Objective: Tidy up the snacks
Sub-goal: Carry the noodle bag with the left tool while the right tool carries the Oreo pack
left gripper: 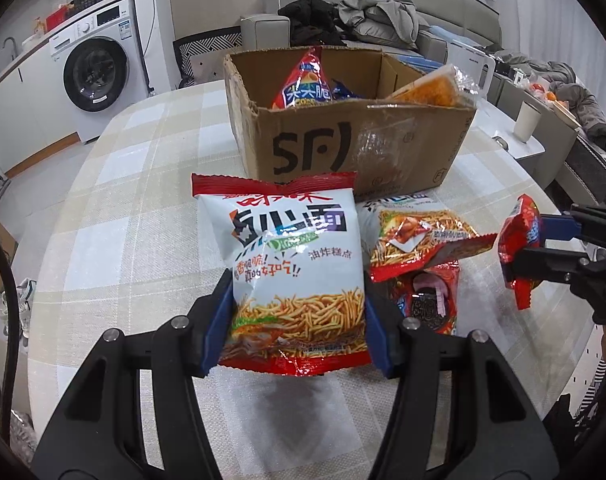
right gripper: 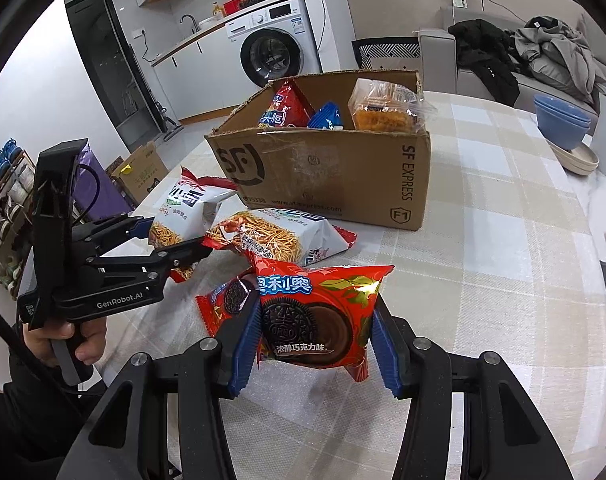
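Checked cloth covers the table, where an open cardboard box holds a few snacks. Just in front of it, the left gripper pinches a white noodle snack bag clear of the cloth. The right gripper pinches a red cookie pack; another noodle bag and another cookie pack lie on the table between them.

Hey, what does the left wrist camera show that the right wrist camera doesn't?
Only the left wrist view: a white cup on a side table beyond the box.

Only the right wrist view: stacked blue bowls and the hand holding the left gripper.

Both: the cardboard box with snacks inside, the noodle snack bag held by the left gripper, the Oreo pack held by the right gripper, a second noodle bag and the washing machine.
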`<state>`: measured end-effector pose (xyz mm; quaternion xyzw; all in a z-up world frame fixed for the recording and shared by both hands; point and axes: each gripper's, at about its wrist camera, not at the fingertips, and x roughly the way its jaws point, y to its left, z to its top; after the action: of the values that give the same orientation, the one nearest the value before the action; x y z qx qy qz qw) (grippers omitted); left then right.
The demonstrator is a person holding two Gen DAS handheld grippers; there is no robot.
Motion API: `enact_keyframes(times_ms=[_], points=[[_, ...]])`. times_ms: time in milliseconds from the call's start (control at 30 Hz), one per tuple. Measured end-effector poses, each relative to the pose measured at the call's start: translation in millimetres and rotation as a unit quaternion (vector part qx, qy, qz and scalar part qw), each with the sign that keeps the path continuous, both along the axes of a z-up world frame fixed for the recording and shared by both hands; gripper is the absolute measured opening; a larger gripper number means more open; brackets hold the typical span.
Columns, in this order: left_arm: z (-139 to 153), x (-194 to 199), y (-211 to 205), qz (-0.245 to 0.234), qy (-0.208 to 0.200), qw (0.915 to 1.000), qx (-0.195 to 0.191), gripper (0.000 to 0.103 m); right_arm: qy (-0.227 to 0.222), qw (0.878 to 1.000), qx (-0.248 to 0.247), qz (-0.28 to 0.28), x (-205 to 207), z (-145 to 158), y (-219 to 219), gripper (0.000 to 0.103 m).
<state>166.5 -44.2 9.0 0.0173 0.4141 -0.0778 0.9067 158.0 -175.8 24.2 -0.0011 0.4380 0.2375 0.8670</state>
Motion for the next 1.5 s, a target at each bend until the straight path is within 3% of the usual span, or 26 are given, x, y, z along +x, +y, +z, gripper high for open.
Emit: enact_keyframes(times_ms=[533, 1000, 1500], points=[[45, -23, 0, 0.002, -0.040, 0.9990, -0.017, 0.055, -0.050, 0.998, 0.036, -0.030, -4, 25, -18, 0.052], [67, -18, -7, -0.003, -0.058, 0.9983, -0.011, 0.055, -0.091, 0.992, 0.063, -0.054, -1, 45, -27, 0.052], [94, -2, -17, 0.000, -0.073, 0.9973, 0.003, 0.055, -0.148, 0.985, 0.074, -0.043, 4, 75, -11, 0.052]])
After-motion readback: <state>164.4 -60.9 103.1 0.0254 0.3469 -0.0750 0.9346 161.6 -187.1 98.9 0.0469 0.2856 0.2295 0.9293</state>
